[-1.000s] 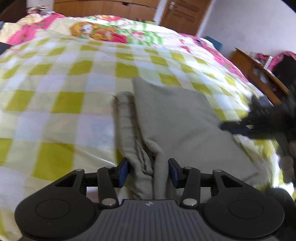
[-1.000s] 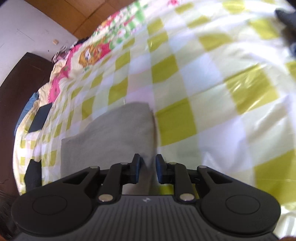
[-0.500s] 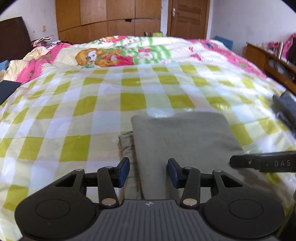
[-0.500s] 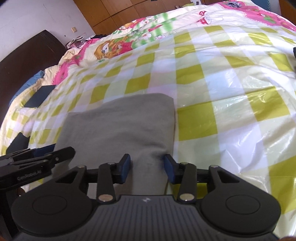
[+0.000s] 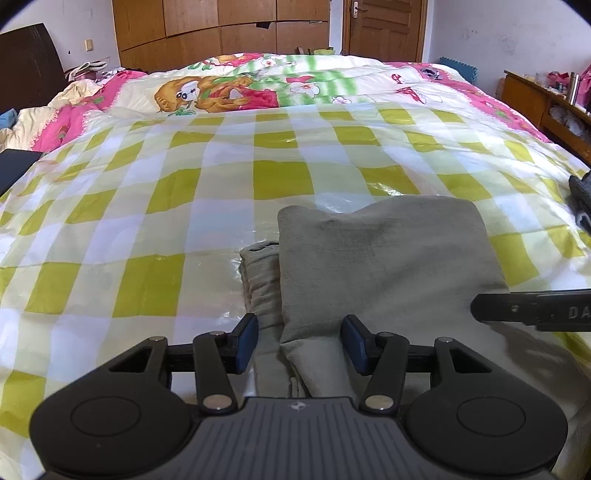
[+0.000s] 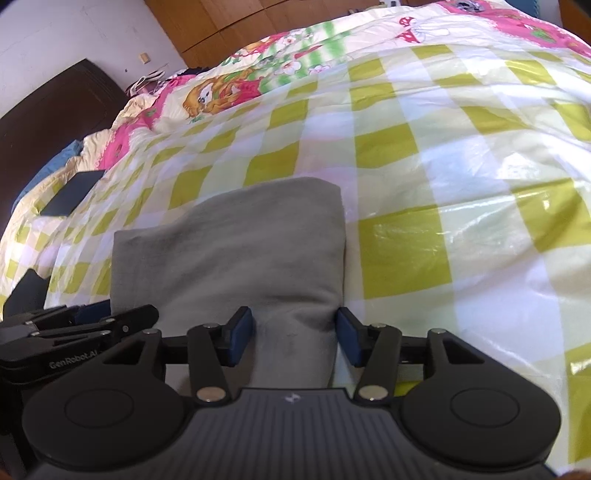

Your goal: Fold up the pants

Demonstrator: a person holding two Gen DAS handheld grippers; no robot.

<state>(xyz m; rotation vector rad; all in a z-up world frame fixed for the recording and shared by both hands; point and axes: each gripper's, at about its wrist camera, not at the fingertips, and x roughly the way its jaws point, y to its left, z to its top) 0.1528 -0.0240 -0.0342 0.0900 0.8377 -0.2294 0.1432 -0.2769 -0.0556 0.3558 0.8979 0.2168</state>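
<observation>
Lying on the checked yellow-and-white plastic sheet (image 5: 229, 206) that covers the bed, the grey pants (image 5: 384, 258) are folded into a thick rectangle close to the near edge.

At the far left of the left wrist view a dark headboard (image 5: 26, 66) stands against the wall, and a dark flat object (image 5: 14, 166) lies on the bed edge below it. Wooden wardrobes (image 5: 221, 29) fill the back wall, and the pink cartoon quilt (image 5: 229, 92) lies across the far part of the bed.

The left gripper (image 5: 300, 345) points down at the left near part of the pants. Its jaws have just been opening and now stand apart; the folded edge of the cloth lies between the blue pads (image 5: 246, 343), but the pads do not press on it. A narrower lower layer of the pants sticks out to the left of the top layer.

To the right, the right gripper (image 6: 295, 338) points at the right near corner of the pants (image 6: 236, 251). Its jaws have also just been opening; the cloth lies between them, the right pad (image 6: 347, 341) is at the cloth edge, and no grip shows. In the left wrist view one black finger of this gripper reaches in over the pants from the right.

A wooden door (image 5: 384, 26) is at the back right, and a wooden shelf unit (image 5: 546, 99) with small items stands beside the bed at the far right.
</observation>
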